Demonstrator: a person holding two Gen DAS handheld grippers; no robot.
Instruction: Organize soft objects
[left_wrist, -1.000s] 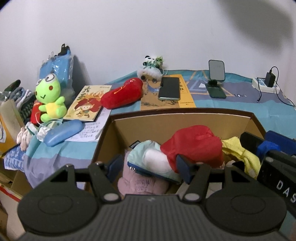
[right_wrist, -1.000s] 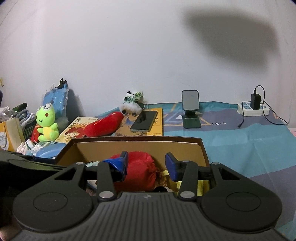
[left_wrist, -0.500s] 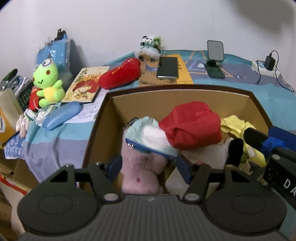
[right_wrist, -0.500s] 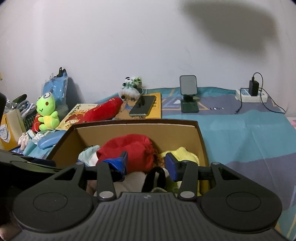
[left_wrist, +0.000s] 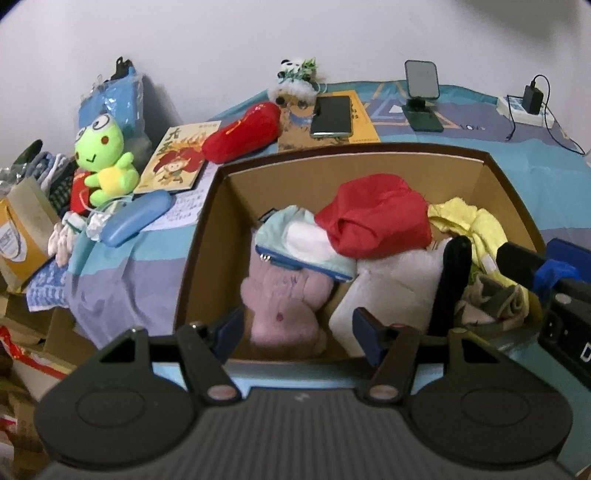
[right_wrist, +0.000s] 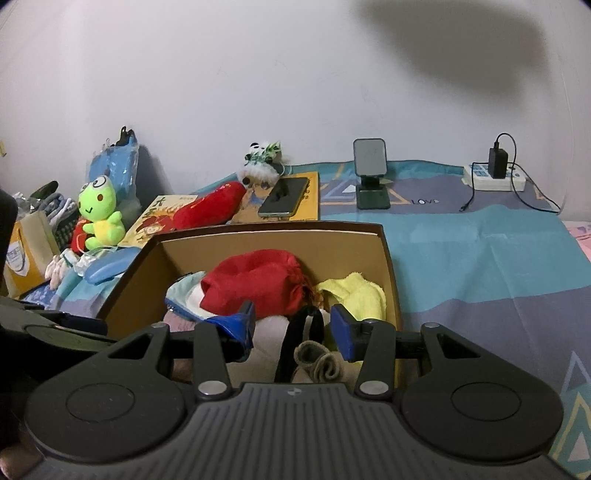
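green frog plush (left_wrist: 105, 162) beside book (left_wrist: 177, 158), phone (left_wrist: 331, 116) behind cardboard box (left_wrist: 207, 236)

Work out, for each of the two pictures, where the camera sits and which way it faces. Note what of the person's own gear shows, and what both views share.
Left wrist: on the left gripper, angled down into the cardboard box; own open fingers show, the right gripper's tip at the right edge.
Right wrist: on the right gripper, facing the box's right side and the wall; own fingers show.
Shared: box, red pouch, frog plush.
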